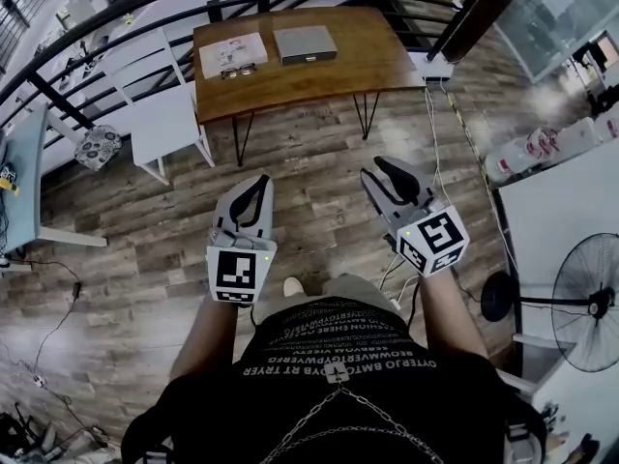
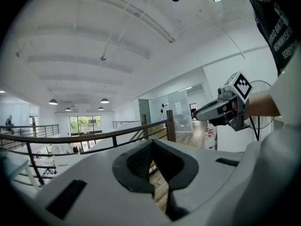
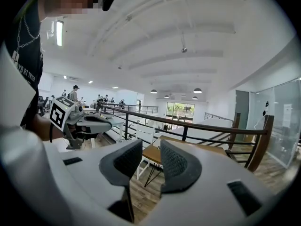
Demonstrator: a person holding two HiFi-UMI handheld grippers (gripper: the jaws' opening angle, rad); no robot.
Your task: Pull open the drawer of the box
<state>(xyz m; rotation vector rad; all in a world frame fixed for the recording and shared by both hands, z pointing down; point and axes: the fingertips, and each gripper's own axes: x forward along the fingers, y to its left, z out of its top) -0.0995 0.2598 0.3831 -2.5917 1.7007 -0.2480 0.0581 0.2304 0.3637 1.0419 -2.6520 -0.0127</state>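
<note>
The box (image 1: 305,43) was well out of reach and its drawer not yet touched. Closest in, both hands were held out at waist height over the wooden floor (image 1: 309,162). The left gripper (image 1: 259,184) had its pads pressed together at the tips, with nothing caught between them. The right gripper (image 1: 379,170) had its jaws spread with a clear gap, and that gap showed only floor and table legs, so it was empty too. Both pointed forward, nearly level.

Beyond the tips came an open stretch of floor, then a white chair (image 1: 160,114) off to the left. Next was the wooden table (image 1: 377,61), up against the dark railing (image 1: 126,13). The grey box lay flat on the table's far half, just beside a book (image 1: 232,54), its long axis running side to side across the view.

It sat straight ahead, roughly between the lines of the two grippers. Neither was clearly nearer, though the right tip looked a touch further forward. Which face carried the drawer could not be made out from here, so a walk up to the table looked necessary before any pull.
</note>
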